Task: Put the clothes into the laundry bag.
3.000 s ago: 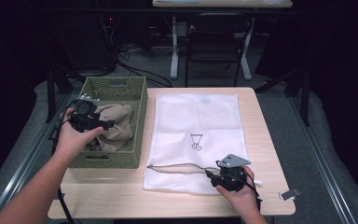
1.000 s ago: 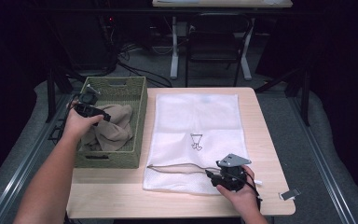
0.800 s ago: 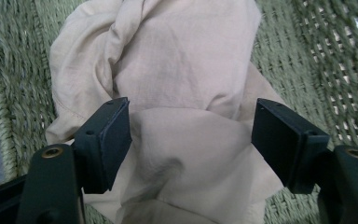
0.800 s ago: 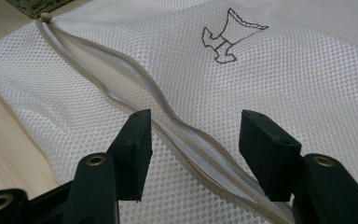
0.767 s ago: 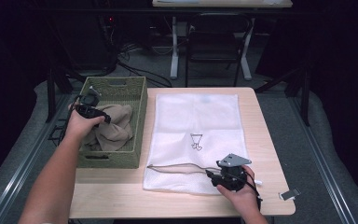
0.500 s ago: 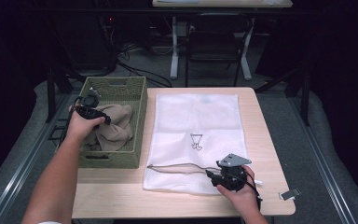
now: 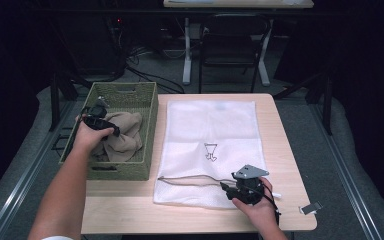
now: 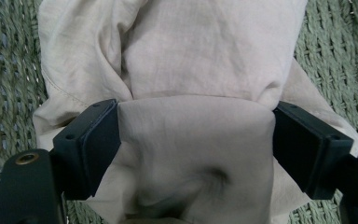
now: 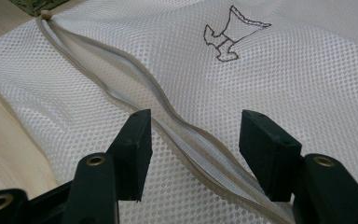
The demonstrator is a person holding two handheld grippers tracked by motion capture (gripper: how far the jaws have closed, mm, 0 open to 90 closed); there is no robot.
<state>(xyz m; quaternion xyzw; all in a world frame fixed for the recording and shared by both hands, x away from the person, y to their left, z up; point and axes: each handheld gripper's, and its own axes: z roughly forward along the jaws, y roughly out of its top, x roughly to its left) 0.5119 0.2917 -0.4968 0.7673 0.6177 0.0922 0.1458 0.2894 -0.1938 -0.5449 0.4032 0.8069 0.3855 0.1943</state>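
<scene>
A crumpled beige cloth (image 7: 126, 136) lies in the green woven basket (image 7: 125, 89) at the table's left. My left gripper (image 7: 113, 130) is down in the basket on the cloth. In the left gripper view its jaws stand wide apart, with a bulging fold of the beige cloth (image 8: 191, 60) pressed between them and the left gripper (image 8: 196, 121) open. A white mesh bag (image 7: 210, 125) with a small drawn emblem lies flat on the table. My right gripper (image 7: 225, 186) rests at its near edge. The right gripper (image 9: 196, 126) is open, its jaws straddling the bag's grey zipper (image 9: 168, 126).
The wooden table (image 7: 282, 130) has bare strips to the right of the bag and along the front. A small white tag (image 7: 311, 207) hangs off the front right corner. A dark chair (image 7: 230, 40) and floor cables lie beyond the far edge.
Since three seconds ago my left hand has shifted toward the basket's far left and settled onto the cloth; over the last second it barely moves. The right gripper stays put.
</scene>
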